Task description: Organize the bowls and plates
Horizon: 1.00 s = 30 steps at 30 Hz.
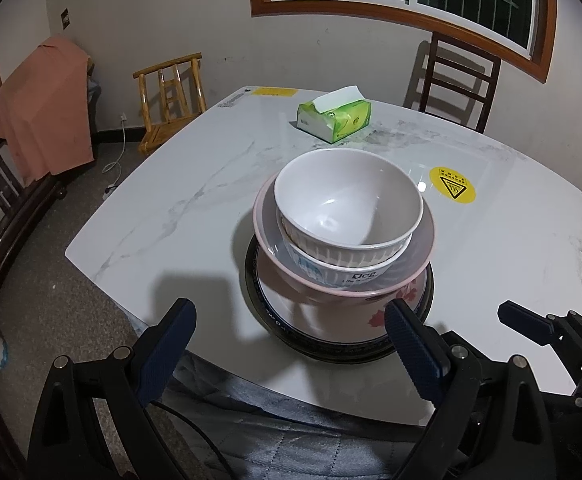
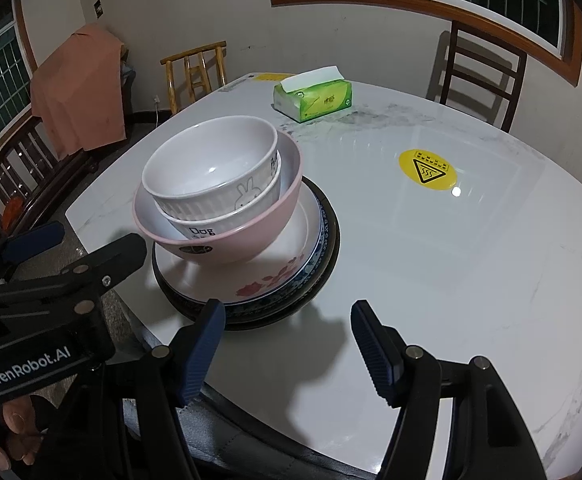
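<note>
1. Marble-patterned white table carries one stack of dishes, which stands straight ahead of the left gripper, beyond its fingertips.
2. At the bottom of that stack lies a dark-rimmed plate, and a floral plate rests on it.
3. On the plates sits a pink bowl; nested in it is a white bowl printed "Dog", and a ribbed white bowl with a rabbit drawing sits on top.
4. Both left jaws stand wide apart with nothing between them.
5. Jaws of the right gripper are also spread and empty; the stack lies ahead and to their left, near the left fingertip.
6. Far beyond both pairs of jaws lies a green tissue pack, and a yellow warning sticker lies ahead of the right jaws.
</note>
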Available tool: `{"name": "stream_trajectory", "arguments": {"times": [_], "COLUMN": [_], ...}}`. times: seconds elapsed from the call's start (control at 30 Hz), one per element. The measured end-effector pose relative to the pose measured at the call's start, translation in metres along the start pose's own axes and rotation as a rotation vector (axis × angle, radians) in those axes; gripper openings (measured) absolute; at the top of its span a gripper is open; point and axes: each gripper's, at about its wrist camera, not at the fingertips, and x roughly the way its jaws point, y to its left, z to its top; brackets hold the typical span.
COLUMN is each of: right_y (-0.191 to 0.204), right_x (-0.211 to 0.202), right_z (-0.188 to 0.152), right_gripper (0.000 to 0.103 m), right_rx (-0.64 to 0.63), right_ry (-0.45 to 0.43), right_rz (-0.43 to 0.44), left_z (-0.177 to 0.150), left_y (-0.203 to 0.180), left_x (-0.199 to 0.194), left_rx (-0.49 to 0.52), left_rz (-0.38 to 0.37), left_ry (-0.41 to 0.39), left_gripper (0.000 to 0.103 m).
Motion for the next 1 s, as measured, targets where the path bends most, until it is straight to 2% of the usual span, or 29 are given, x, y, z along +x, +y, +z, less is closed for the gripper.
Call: {"name": "stream_trajectory", "arguments": {"times": [1.0], "right_y": [0.0018], "right_x": [0.0075], "right_z": [0.0003], "right_gripper": [0.067], "right_rx": [-0.014], "right_ry": [0.015], "right_rz": [0.008], "left_z": [-0.002], "left_y": [-0.0015], "left_x": [0.0094], "left_rx": [-0.001], "left_rz": [-0.002], "left_ry": [0.024], "left_gripper": [0.094]}}
